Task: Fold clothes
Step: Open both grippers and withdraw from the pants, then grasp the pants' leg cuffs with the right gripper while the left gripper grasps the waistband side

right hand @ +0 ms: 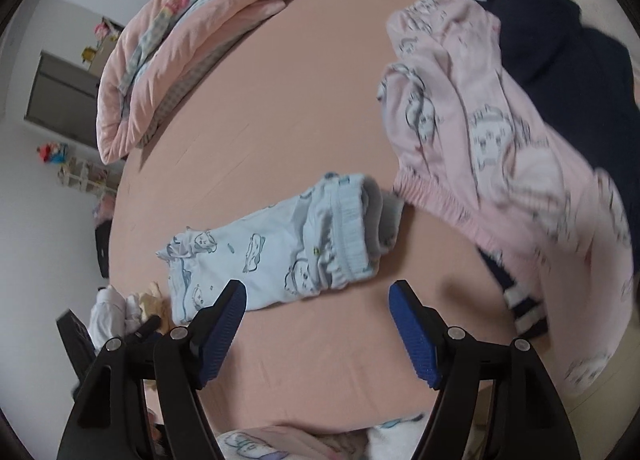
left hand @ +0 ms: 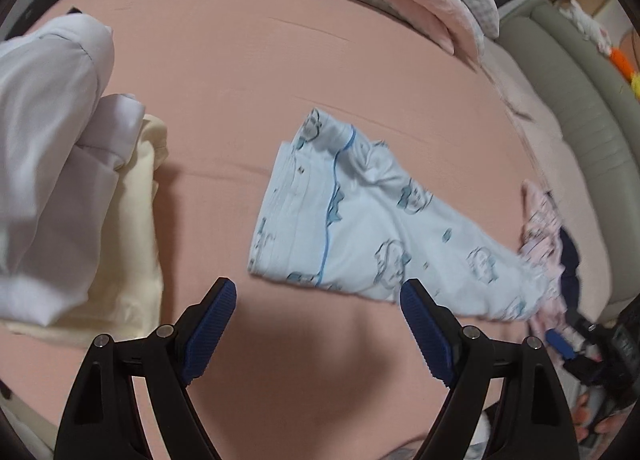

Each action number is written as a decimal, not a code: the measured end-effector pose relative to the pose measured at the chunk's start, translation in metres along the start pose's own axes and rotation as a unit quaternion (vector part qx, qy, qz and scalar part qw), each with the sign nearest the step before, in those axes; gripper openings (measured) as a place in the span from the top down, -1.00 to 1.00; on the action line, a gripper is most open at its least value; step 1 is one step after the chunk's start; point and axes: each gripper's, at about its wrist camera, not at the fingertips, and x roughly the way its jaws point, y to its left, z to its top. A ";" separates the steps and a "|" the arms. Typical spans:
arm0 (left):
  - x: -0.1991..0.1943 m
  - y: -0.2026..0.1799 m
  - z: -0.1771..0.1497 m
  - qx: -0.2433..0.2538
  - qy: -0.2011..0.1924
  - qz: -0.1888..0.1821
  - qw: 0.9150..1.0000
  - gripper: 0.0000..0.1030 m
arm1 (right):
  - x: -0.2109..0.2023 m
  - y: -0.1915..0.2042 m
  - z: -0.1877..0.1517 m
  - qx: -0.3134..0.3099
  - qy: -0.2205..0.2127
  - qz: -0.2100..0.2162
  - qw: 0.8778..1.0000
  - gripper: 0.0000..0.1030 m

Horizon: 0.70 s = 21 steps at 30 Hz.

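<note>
Soft printed cloth garment point(left hand: 360, 220) on matt, smooth bedsheet point(left hand: 280, 80).

A home bedroom: pink-sheeted bed point(left hand: 280, 72), folded quilt point(right hand: 172, 56), scattered pajamas point(right hand: 500, 148).

Soft even light, motion blur, fisheye warping

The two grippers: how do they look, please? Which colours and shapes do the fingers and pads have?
Both look alike. The left gripper and the right gripper each have two black plastic fingers that taper toward the tip, with round silver pivot pins. Each finger carries a dark blue pad with fine ribs and a toothed edge. No cables, markings or sleeves show.
</note>
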 end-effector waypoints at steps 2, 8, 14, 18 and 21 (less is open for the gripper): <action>0.002 -0.004 -0.009 0.010 0.001 0.011 1.000 -0.64 | 0.003 -0.003 -0.004 0.013 0.000 -0.004 1.000 -0.43; 0.016 -0.009 -0.028 0.006 0.023 0.003 1.000 -0.64 | 0.012 -0.012 -0.014 0.049 0.004 -0.011 0.999 -0.43; 0.023 0.000 -0.043 -0.040 0.043 -0.041 0.997 -0.64 | 0.023 -0.013 -0.021 0.074 0.002 -0.017 0.997 -0.43; 0.028 0.005 -0.046 -0.071 0.051 -0.073 0.993 -0.64 | 0.033 -0.009 -0.022 0.082 0.011 -0.016 0.996 -0.43; 0.032 0.009 -0.048 -0.084 0.059 -0.088 0.991 -0.64 | 0.040 -0.006 -0.021 0.083 0.013 -0.009 0.996 -0.43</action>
